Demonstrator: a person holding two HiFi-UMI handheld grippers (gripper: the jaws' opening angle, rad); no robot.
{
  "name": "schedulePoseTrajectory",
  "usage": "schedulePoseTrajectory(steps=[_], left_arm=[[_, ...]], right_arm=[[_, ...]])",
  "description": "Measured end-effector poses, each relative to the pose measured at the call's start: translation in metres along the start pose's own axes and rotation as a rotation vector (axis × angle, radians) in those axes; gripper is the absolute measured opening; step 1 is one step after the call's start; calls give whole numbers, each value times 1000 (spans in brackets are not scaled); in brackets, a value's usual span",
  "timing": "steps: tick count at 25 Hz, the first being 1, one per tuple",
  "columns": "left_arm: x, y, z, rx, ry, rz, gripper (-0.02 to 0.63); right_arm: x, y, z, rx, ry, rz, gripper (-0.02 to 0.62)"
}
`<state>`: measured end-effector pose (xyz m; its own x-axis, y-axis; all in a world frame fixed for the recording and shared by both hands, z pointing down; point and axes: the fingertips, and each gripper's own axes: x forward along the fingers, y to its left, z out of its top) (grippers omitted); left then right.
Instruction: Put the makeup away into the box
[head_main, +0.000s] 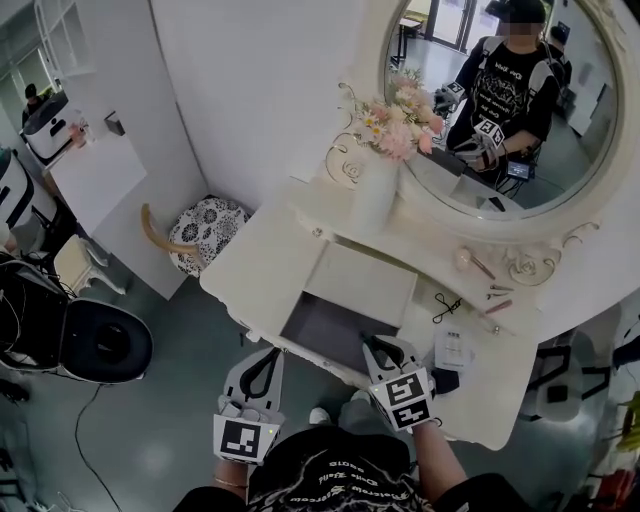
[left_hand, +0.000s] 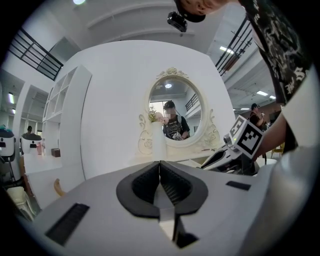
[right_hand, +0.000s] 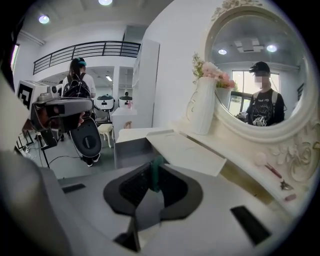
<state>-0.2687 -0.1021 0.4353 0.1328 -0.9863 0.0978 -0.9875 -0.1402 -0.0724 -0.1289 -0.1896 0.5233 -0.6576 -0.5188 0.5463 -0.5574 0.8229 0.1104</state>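
The green stick (right_hand: 156, 174), a slim, straight-sided makeup item, stands upright between the black ribbed pads of the right tongs (right_hand: 155, 169), which pinch it near its lower end. Only a short length shows above the pads; what kind of item it is cannot be told.

The box (head_main: 328, 326) lies directly ahead of the right tongs (head_main: 383, 346). It is a rectangular recess in the desk (head_main: 255, 270), open, with a flat matt grey interior (right_hand: 129, 150). Its lid (head_main: 365, 282), a smooth white rectangular panel, lies on the far side of the recess.

The left tongs (head_main: 265, 362) sit beside the right tongs, off the near edge of the desk and short of the box. Their pads are pressed together with nothing between them (left_hand: 160, 170). Both tongs have smooth white shells.

Further makeup lies on the desk ahead and to the right of the right tongs:
- a flat white packet (head_main: 452, 348), just beside the tongs;
- a thin black wire-like piece (head_main: 446, 306), beyond the packet;
- slender sticks (head_main: 498, 304), further right;
- a round pale pink puff (head_main: 463, 258), close to the mirror base.

Beyond the box stands a tall white vase (head_main: 373, 200) with pink flowers. Behind it rises an oval mirror (head_main: 520, 150) in a carved white frame.

To the left of the left tongs, on the floor, is a round stool (head_main: 205, 230) with a patterned black-and-white cushion.
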Motion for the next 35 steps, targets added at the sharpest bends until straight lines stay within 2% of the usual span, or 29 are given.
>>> schedulePoseTrajectory(steps=[10, 22, 30, 35], left_arm=[[-4, 20, -7, -34, 17, 75, 15], [-4, 40, -11, -59, 41, 193, 15], [-6, 40, -11, -55, 59, 240, 15], [-8, 32, -15, -53, 85, 238, 15]], right_arm=[[42, 27, 21, -74, 19, 133, 58], [82, 39, 24, -98, 56, 258, 60], [101, 46, 20, -108, 68, 320, 60], [111, 49, 24, -96, 50, 338, 60]])
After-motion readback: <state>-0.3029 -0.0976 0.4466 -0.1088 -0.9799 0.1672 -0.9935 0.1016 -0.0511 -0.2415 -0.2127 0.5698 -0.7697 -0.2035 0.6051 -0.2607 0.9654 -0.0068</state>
